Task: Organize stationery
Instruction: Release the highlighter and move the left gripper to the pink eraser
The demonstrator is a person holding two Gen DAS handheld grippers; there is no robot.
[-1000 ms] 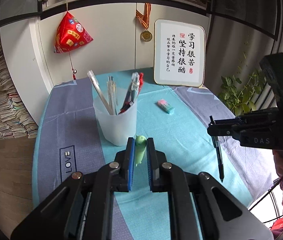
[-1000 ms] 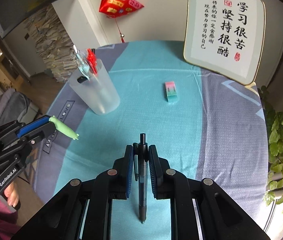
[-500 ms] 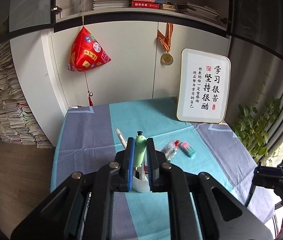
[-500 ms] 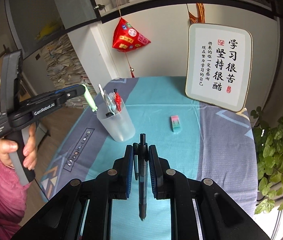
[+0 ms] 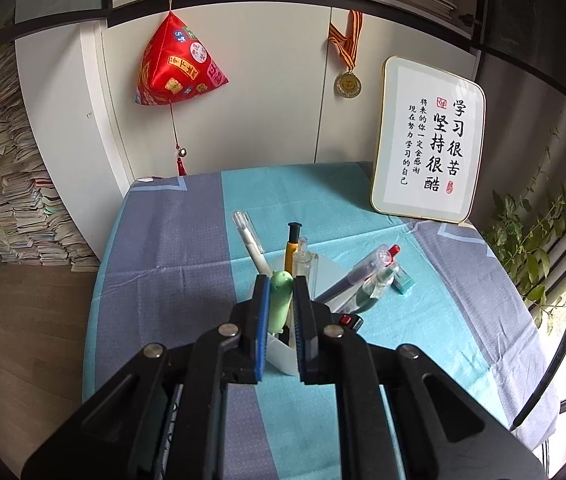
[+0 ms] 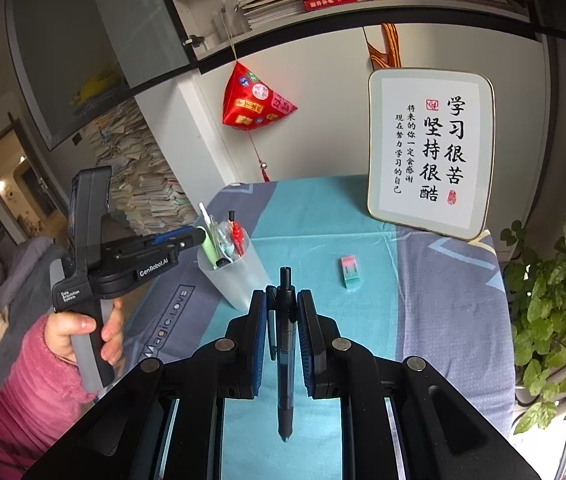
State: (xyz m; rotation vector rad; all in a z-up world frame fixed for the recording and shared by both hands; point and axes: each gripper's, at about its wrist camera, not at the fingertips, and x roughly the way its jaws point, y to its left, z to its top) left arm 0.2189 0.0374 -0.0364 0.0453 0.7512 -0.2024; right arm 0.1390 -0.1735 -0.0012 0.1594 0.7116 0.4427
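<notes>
My left gripper (image 5: 281,285) is shut on a light green pen (image 5: 280,304), held upright right over the translucent pen cup (image 6: 239,280). In the right wrist view the green pen (image 6: 211,249) has its lower end inside the cup's mouth, among several pens. The left gripper (image 6: 199,235) reaches the cup from the left, held by a hand in a pink sleeve. My right gripper (image 6: 286,300) is shut on a dark blue pen (image 6: 285,360), tip pointing back toward the camera, above the teal cloth in front of the cup. A pink-and-green eraser (image 6: 350,273) lies to the cup's right.
A framed calligraphy board (image 6: 429,152) leans at the table's back right. A leafy plant (image 6: 555,312) stands off the right edge. A red pouch (image 6: 255,102) hangs on the cabinet behind. Stacks of paper (image 6: 143,184) rise beyond the left edge.
The left gripper has carried the green pen across to the cup, and the pen's lower end now sits in its mouth. The right gripper has risen and tilted up with the dark pen.
</notes>
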